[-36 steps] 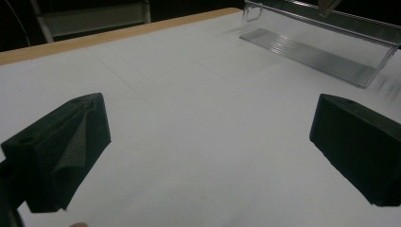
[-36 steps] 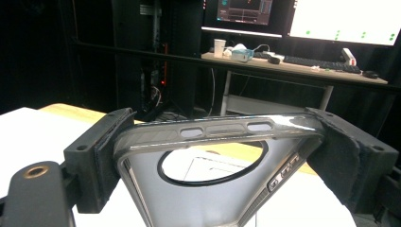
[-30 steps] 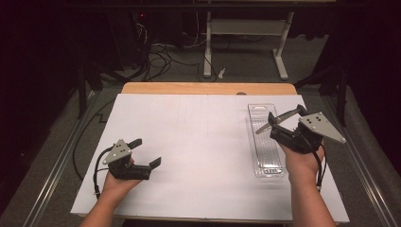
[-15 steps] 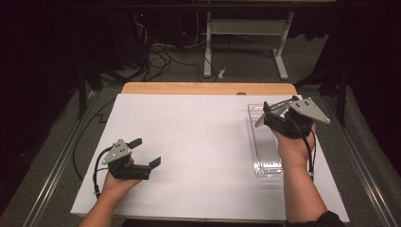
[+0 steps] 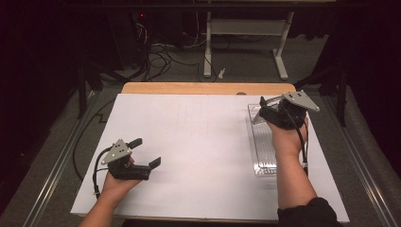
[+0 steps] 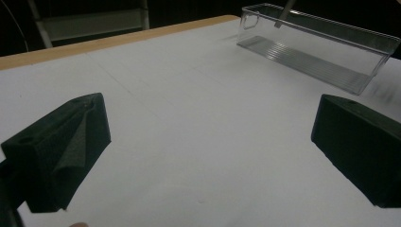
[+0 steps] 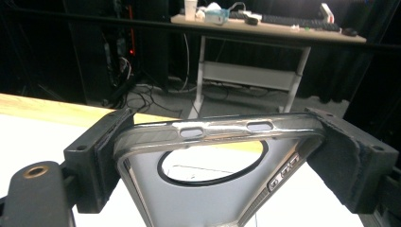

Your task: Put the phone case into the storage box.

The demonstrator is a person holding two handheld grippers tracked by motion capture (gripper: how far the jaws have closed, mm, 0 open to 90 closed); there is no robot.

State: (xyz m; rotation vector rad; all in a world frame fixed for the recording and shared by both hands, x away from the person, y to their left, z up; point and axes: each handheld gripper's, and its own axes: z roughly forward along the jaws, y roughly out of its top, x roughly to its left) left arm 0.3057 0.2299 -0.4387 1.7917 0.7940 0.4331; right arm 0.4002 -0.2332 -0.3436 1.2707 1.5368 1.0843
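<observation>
While your right claw [image 5: 263,113] stays clamped on the phone case [image 7: 213,165] above the clear tray's [image 5: 263,146] far end, your left claw [image 5: 144,152] rests spread apart, holding nothing, well left of that tray on the table [image 5: 198,137].

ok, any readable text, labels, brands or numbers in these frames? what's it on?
None readable.
Clear phone case with a round cutout, clamped in the right gripper: no lettering shows.
Clear plastic oblong bin: no label.
White table sheet: only faint pencil lines.
Items on the far desk: too small and blurred to read.
</observation>
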